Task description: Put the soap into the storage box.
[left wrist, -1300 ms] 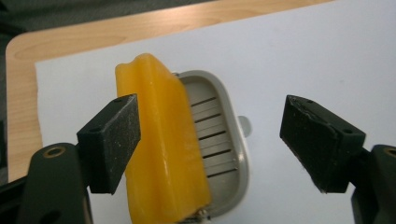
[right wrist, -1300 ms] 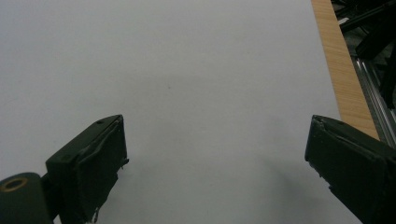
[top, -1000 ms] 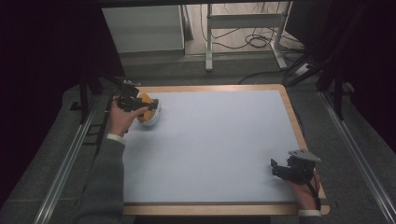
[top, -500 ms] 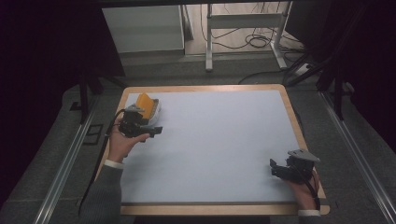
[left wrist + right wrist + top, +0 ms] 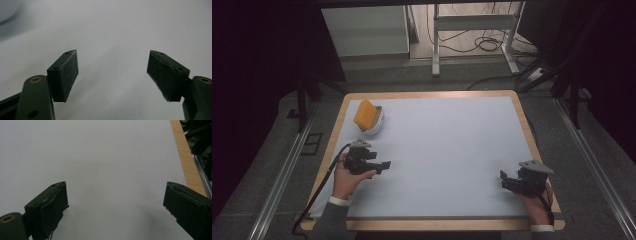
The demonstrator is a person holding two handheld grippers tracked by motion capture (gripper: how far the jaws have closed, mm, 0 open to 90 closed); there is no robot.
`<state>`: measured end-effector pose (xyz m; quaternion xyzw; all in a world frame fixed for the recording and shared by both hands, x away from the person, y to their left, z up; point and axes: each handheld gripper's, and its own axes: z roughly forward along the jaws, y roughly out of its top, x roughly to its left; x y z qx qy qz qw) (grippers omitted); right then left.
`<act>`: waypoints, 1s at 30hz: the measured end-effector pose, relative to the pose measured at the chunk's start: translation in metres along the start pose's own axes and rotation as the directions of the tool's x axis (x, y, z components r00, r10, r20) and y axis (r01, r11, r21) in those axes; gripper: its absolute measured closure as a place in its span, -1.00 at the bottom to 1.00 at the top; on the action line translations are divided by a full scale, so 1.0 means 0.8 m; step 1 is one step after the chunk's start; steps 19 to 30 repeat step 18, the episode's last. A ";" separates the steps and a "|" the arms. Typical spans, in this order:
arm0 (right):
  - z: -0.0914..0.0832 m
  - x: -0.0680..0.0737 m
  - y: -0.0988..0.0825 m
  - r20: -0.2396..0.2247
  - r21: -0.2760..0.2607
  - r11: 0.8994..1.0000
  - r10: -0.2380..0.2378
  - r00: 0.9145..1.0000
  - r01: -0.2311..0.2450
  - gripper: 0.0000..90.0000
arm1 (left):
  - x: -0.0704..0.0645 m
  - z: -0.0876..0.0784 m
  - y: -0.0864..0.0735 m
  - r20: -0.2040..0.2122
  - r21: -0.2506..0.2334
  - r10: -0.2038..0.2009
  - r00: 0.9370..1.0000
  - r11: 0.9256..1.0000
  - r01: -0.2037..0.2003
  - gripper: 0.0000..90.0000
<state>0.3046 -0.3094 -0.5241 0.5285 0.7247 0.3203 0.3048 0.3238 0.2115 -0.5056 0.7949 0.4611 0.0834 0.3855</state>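
Two things make up what you are working with: an orange sponge (image 5: 364, 113) and the small white bowl (image 5: 373, 126) it stands in, at the far left corner of the tabletop (image 5: 452, 150). The sponge leans on edge, its upper part rising clear of the bowl's rim.

Your left gripper (image 5: 382, 165) hovers near the left edge, well short of the bowl, jaws apart with nothing between them; its own view confirms the gap, with a pale blur at the top left corner that may be the bowl. Your right gripper (image 5: 506, 180) rests at the near right corner, far from both things, jaws likewise spread wide and empty.

Expect the sponge to be very light and soft: it will squash under the pads and grip well, so take it across its thin faces on the exposed upper part. The bowl looks rigid and smooth, probably slippery and breakable if ceramic, though the material cannot be told. If you must move it, pinch its rim, one jaw inside and one outside. Pulling the sponge may drag or tip so light a bowl.
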 end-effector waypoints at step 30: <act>-0.004 0.004 0.003 -0.017 -0.048 0.999 -0.013 1.000 0.012 -0.87 | 0.010 0.010 -0.023 -0.038 -0.005 -0.028 0.999 1.000 0.027 -0.44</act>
